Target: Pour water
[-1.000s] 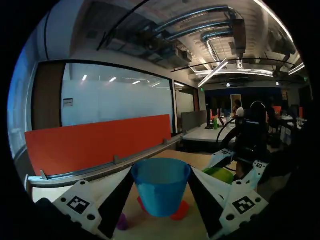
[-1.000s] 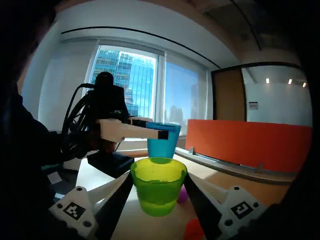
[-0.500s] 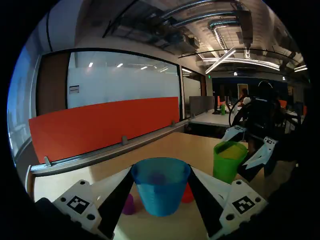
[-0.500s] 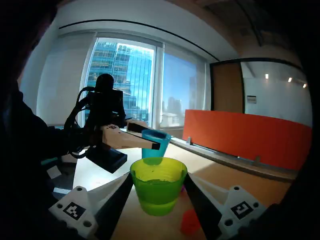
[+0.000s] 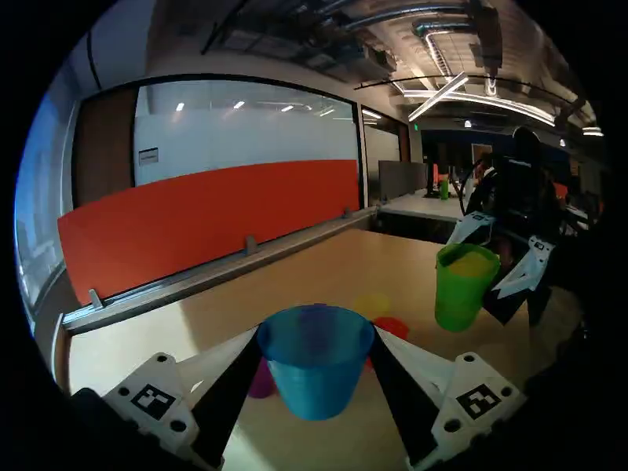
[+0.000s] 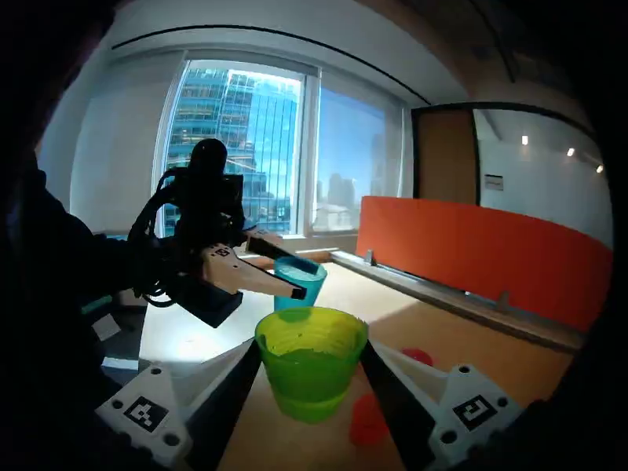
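The green cup (image 6: 312, 369) stands upright between the two fingers of the right gripper (image 6: 312, 349). Both fingers press on its sides, so the claw is open just as wide as the cup and holds it firmly. The cup is lifted above the table (image 6: 439, 353), and some water is seen in its lower part.

In the left gripper view, the blue cup (image 5: 316, 365) is held in the same way by the left gripper (image 5: 316, 337): one finger on each side, closed against the wall of the cup. This cup is also in the air and about upright. Whether it has water inside, I cannot tell.

The two cups are near each other but apart. In the right gripper view the blue cup is a little behind the green one and to the left, with a dark sleeve (image 6: 71, 267) behind the gripper that holds it.

On the table under the cups lie a red disc (image 5: 390, 326), a yellow disc (image 5: 371, 302) and a small purple object (image 5: 261, 381).

Farther off, an orange panel (image 5: 204, 212) runs along the far edge of the table. Behind it is a pale wall, and in the right gripper view a large window (image 6: 235, 149) with towers outside.
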